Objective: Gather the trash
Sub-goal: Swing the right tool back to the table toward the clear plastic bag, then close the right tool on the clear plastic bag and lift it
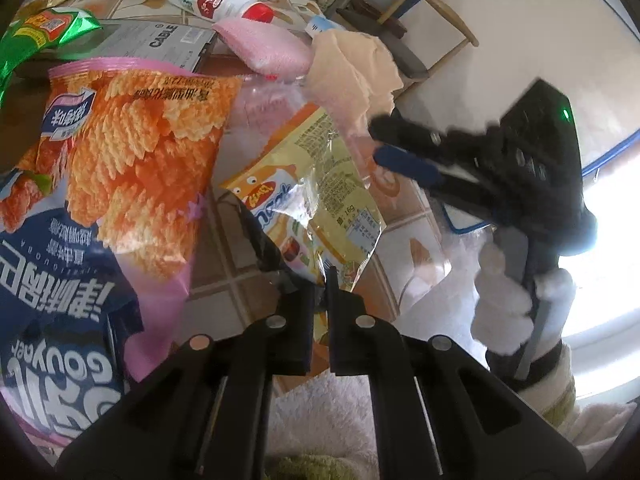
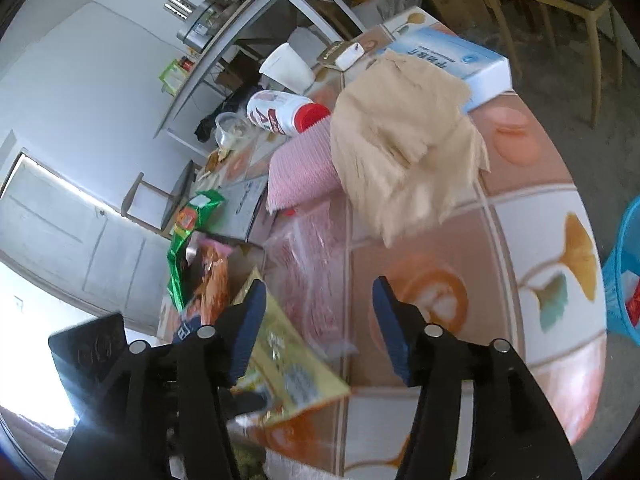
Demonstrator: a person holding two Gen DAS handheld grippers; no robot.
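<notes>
My left gripper (image 1: 320, 282) is shut on the near corner of a yellow snack wrapper (image 1: 316, 184), which also shows in the right wrist view (image 2: 288, 372). A clear plastic bag (image 2: 312, 276) lies crumpled on the tiled table (image 2: 532, 240). My right gripper (image 2: 320, 320) stands open just over the bag's near end, its blue pads (image 2: 250, 328) touching nothing. In the left wrist view the right gripper (image 1: 384, 142) hangs beside a crumpled beige paper (image 1: 352, 72), which lies beyond the bag (image 2: 408, 140).
An orange chip bag (image 1: 140, 152), a blue bag (image 1: 52, 300), a green wrapper (image 1: 40, 28), a grey cable box (image 1: 160, 40), a pink sponge (image 2: 300, 168) and a red-capped white bottle (image 2: 288, 112) crowd the table. A blue basket (image 2: 624, 280) stands past its right edge.
</notes>
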